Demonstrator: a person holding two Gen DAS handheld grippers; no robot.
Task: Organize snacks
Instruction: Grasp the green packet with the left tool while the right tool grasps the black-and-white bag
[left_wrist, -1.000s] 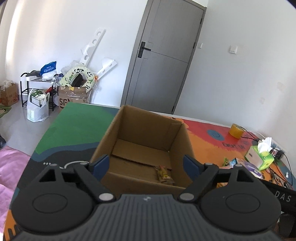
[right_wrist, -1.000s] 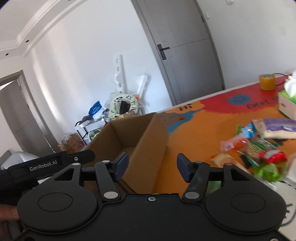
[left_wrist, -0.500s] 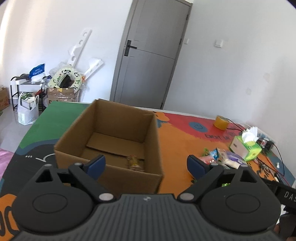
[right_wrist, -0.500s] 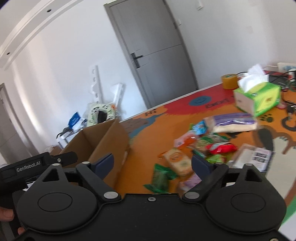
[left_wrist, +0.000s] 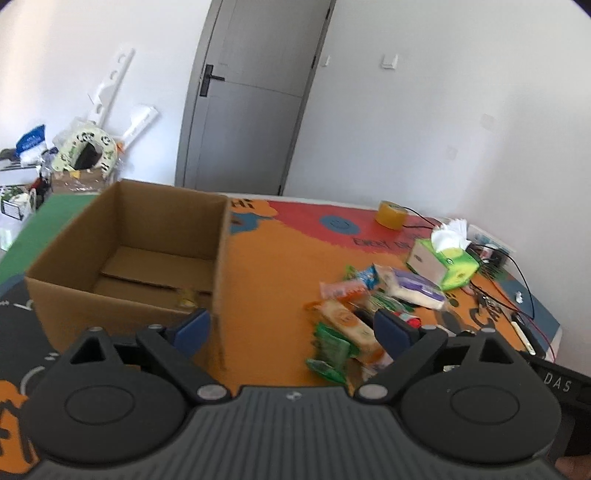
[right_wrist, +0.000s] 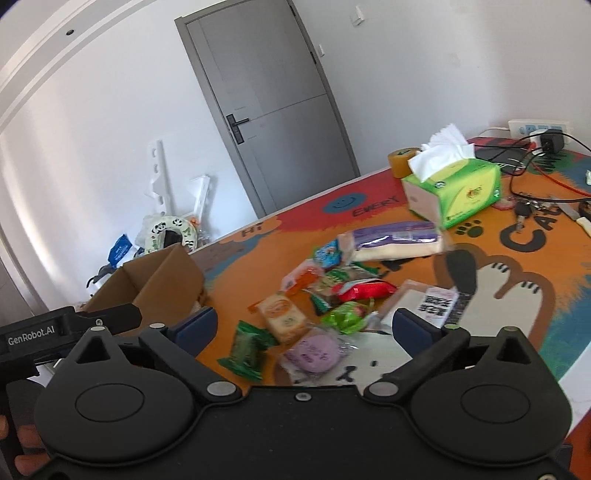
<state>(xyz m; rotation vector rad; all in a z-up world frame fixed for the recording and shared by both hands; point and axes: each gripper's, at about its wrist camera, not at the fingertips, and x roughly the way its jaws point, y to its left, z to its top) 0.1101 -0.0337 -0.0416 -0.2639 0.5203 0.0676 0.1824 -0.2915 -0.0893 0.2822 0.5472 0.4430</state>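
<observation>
Both the left gripper (left_wrist: 291, 328) and right gripper (right_wrist: 303, 326), fingers just opening wide and holding nothing, are hovering above the counter (right_wrist: 524, 295), where the snack pile (right_wrist: 321, 295) is lying beside the cardboard box (left_wrist: 125, 254).
</observation>
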